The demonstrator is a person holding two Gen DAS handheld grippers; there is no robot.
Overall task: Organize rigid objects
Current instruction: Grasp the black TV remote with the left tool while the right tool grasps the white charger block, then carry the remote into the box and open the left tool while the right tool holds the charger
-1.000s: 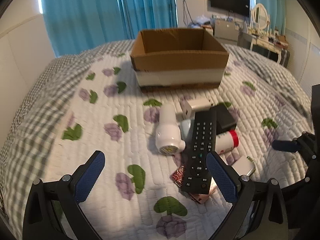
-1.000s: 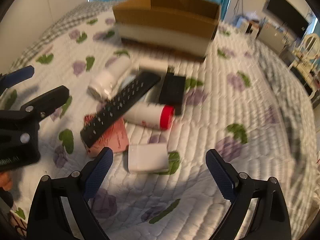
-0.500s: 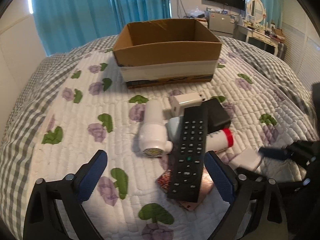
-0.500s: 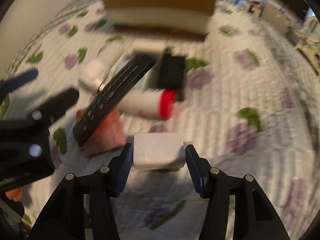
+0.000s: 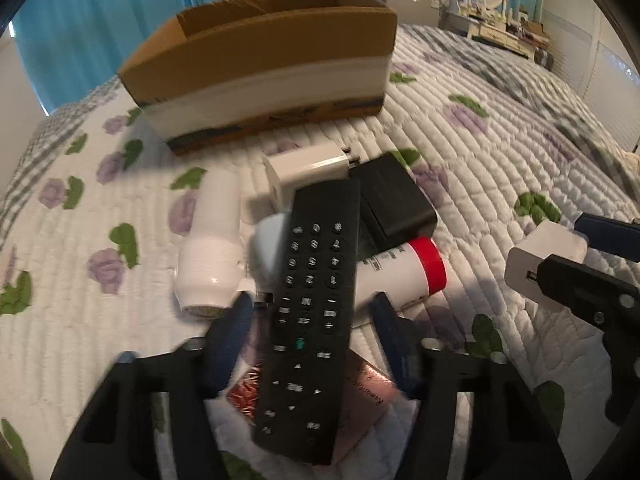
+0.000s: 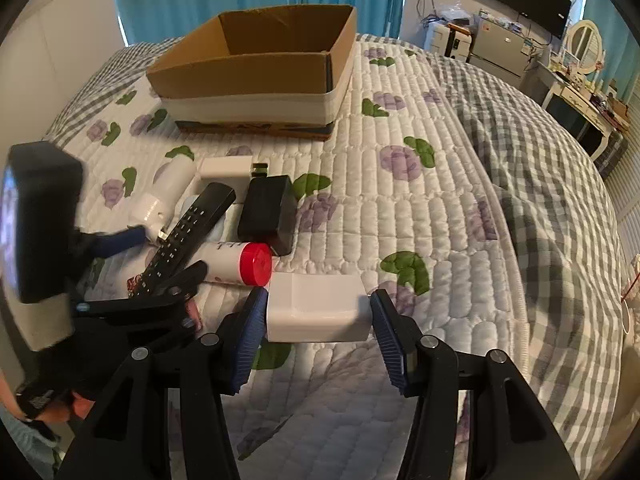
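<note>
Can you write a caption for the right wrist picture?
Right gripper clamps a white charger above the flowery quilt, cardboard box ahead.

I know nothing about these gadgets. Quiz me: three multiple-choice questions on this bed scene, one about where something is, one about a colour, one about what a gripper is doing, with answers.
1. Where does the remote lie?
A. inside the cardboard box
B. on top of the pile of things, between the left gripper's fingers
C. on the dresser

2. What colour is the bottle's cap?
A. red
B. green
C. yellow

3. What is the right gripper doing?
A. hanging open over bare quilt
B. clamping the black adapter
C. holding a white charger

Answers: 1 B, the left gripper straddles the remote, its fingers not clearly touching it. 2 A, red shows in both views. 3 C, both fingers press the white charger, while the cardboard box looks empty.
</note>
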